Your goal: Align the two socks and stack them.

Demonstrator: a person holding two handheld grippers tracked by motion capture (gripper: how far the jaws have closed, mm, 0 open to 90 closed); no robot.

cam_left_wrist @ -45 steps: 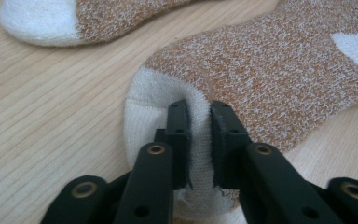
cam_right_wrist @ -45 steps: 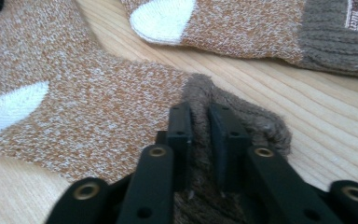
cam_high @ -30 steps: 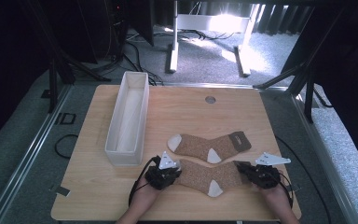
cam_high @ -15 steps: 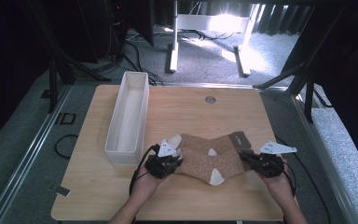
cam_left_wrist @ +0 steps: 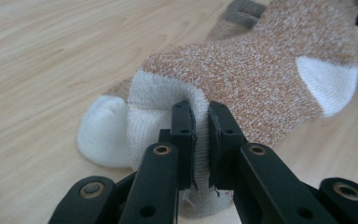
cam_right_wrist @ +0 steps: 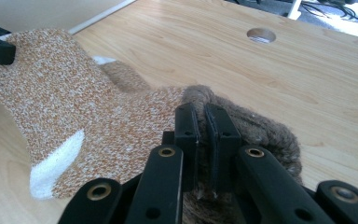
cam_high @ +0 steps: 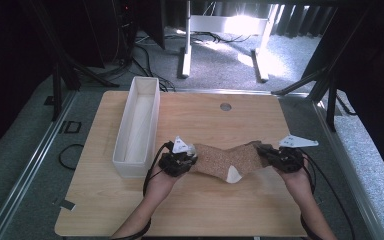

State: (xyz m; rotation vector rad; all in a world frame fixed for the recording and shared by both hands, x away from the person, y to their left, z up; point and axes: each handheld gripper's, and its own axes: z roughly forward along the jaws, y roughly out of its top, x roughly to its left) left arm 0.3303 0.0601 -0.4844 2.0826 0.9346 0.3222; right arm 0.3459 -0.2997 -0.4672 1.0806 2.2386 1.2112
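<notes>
Over near edge of table [cam_high: 190, 115]: brown-speckled sock [cam_high: 225, 159] stretched between two tongs. Left tongs [cam_high: 186, 161] pinch white toe end; right tongs [cam_high: 265, 152] pinch dark cuff. High view adds white bin [cam_high: 139, 125] left of sock, round hole [cam_high: 225, 106] in tabletop beyond. Left gripper view: jaws nearly together on toe fabric [cam_left_wrist: 168, 100], second white toe [cam_left_wrist: 103, 130] beneath, resting on wood. Right gripper view: jaws clamped on fuzzy cuff [cam_right_wrist: 256, 128], white heel patch [cam_right_wrist: 58, 161] hanging low.

My left gripper [cam_high: 189, 161]: jaws clamped, at the sock's [cam_high: 225, 159] white toe | my right gripper [cam_high: 269, 155]: jaws clamped, at its brown cuff | forearms apart.
</notes>
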